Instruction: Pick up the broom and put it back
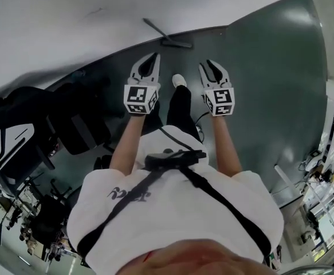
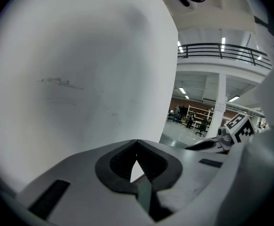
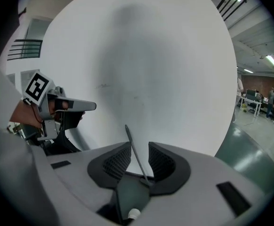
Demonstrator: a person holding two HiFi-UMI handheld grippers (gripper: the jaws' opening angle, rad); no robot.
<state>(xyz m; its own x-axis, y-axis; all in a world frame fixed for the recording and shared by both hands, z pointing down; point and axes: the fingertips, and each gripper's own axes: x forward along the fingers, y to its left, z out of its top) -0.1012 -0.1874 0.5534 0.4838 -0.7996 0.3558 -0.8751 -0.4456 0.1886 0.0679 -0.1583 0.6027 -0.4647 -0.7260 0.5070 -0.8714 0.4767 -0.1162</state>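
Observation:
The broom (image 1: 165, 37) lies on the dark floor at the foot of the white wall, its thin handle slanting up to the left. Both grippers are held out towards it, well short of it. My left gripper (image 1: 151, 59) has its tips together and nothing in it; in the left gripper view its jaws (image 2: 136, 143) meet in front of the wall. My right gripper (image 1: 212, 65) stands open. In the right gripper view the distant broom (image 3: 133, 149) shows through the gap between the jaws (image 3: 139, 150), untouched. Each gripper also shows in the other's view.
A white wall (image 1: 69, 22) closes the far side, with dark green floor (image 1: 270, 73) before it. The person's leg and white shoe (image 1: 179, 81) stand between the grippers. A black office chair (image 1: 75, 122) is at the left, shelving (image 1: 333, 153) at the right.

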